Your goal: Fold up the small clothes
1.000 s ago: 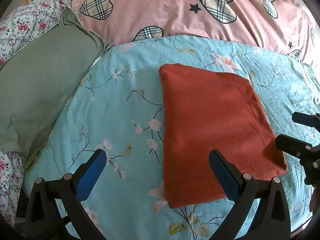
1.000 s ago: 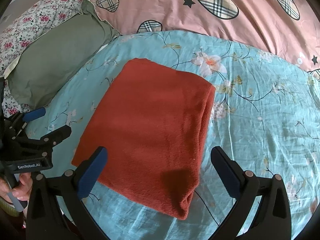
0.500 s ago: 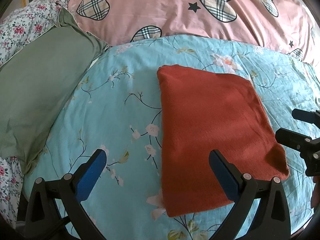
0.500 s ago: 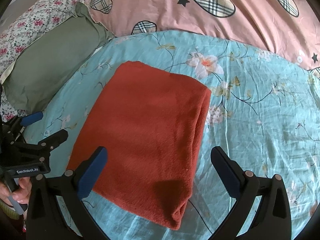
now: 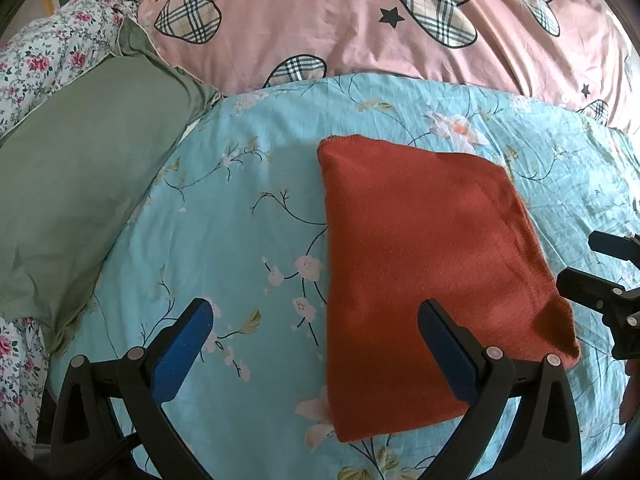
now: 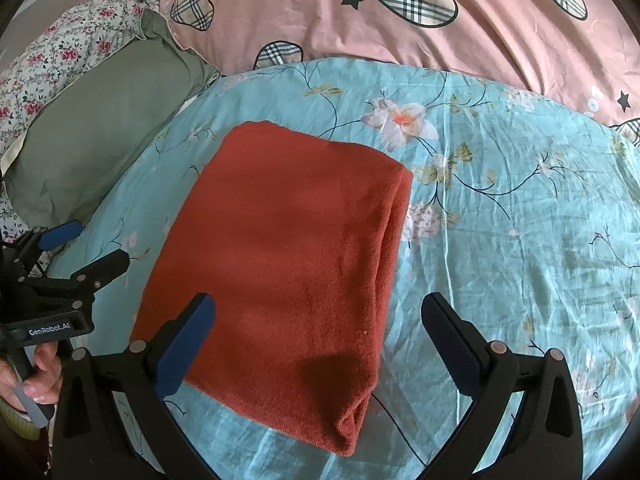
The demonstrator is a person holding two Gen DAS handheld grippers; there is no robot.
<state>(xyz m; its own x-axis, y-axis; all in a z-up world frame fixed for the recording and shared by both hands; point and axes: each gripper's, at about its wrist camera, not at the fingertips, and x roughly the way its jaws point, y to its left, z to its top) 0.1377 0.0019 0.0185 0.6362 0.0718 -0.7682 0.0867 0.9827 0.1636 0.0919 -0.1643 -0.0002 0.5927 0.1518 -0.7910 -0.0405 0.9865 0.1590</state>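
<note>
A rust-red cloth (image 5: 432,256) lies folded into a flat rectangle on the light blue flowered sheet (image 5: 248,216); it also shows in the right wrist view (image 6: 288,264), with its folded edge on the right. My left gripper (image 5: 316,340) is open and empty, hovering over the cloth's near left edge. My right gripper (image 6: 320,340) is open and empty above the cloth's near end. Each gripper shows at the edge of the other's view: the right gripper (image 5: 612,280) and the left gripper (image 6: 68,256).
A green pillow (image 5: 80,184) lies to the left on a flowered bedspread (image 5: 44,64). A pink quilt with plaid hearts (image 5: 360,20) covers the far side of the bed. The blue sheet stretches to the right of the cloth (image 6: 520,220).
Both grippers have drifted slightly, so the cloth sits a little lower and nearer in both views. The cloth itself has not moved. Both grippers stay open.
</note>
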